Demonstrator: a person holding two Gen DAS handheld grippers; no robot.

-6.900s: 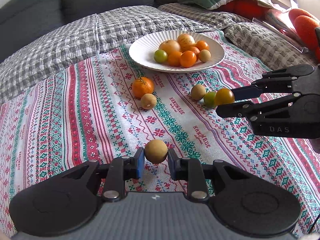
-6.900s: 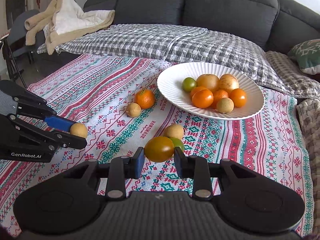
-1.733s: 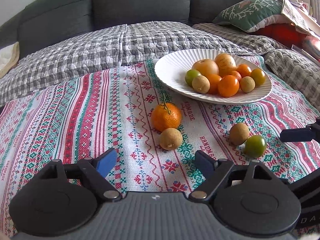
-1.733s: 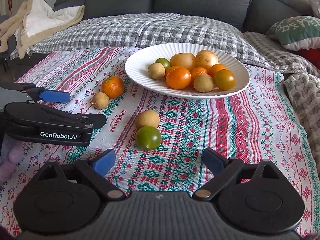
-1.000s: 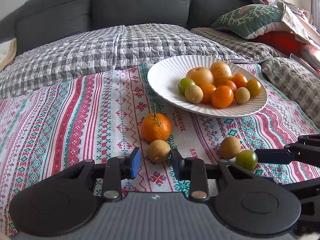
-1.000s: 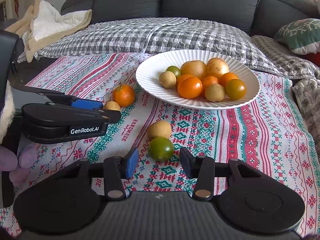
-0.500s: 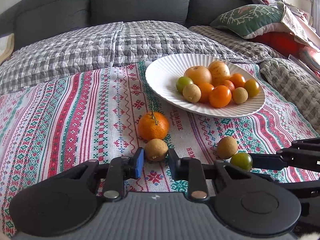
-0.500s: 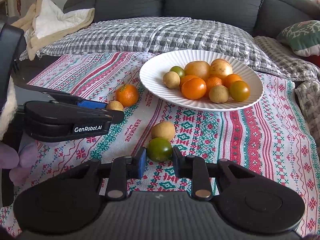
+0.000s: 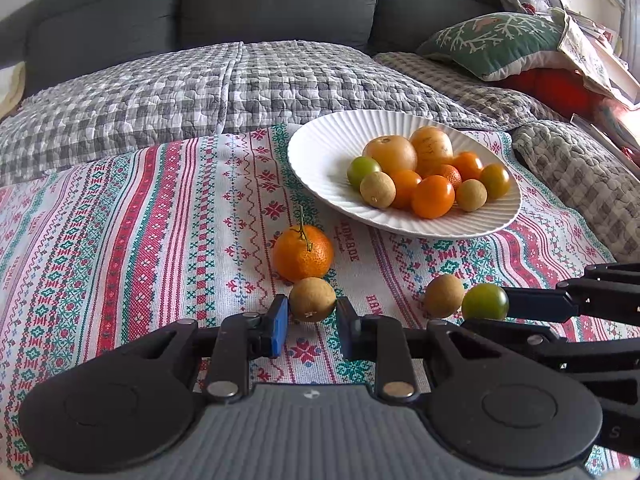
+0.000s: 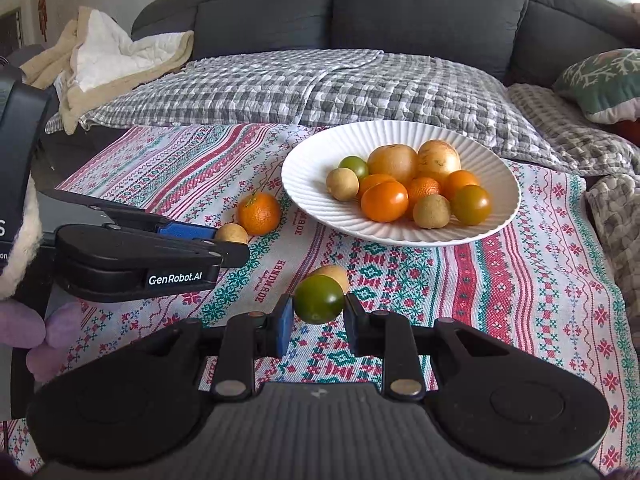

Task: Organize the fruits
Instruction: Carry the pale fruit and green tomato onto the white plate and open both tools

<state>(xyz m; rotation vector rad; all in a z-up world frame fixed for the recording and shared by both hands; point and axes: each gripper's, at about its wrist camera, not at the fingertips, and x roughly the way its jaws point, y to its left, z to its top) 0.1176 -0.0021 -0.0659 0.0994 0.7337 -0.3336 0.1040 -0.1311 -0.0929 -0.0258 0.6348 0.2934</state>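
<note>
On the patterned cloth (image 9: 160,216) spread before a grey sofa, two hand-held tools are each gripping a small fruit — the left tool (image 9: 311,330) closed on a tan longan (image 9: 312,299), the right tool (image 10: 318,322) closed on a green tomato (image 10: 319,298). The white plate (image 10: 312,160), already heaped with fruit, is lying ahead of both tools and slightly to the right, nearer the right one by the look of it. A stemmed tangerine (image 9: 303,253) is sitting just beyond the gripped longan, partly in the left tool's path. The left view is showing a second longan (image 9: 444,295) just beside the tomato; the right view is half hiding it behind the tomato — and showing a person's fingers (image 10: 38,332).
</note>
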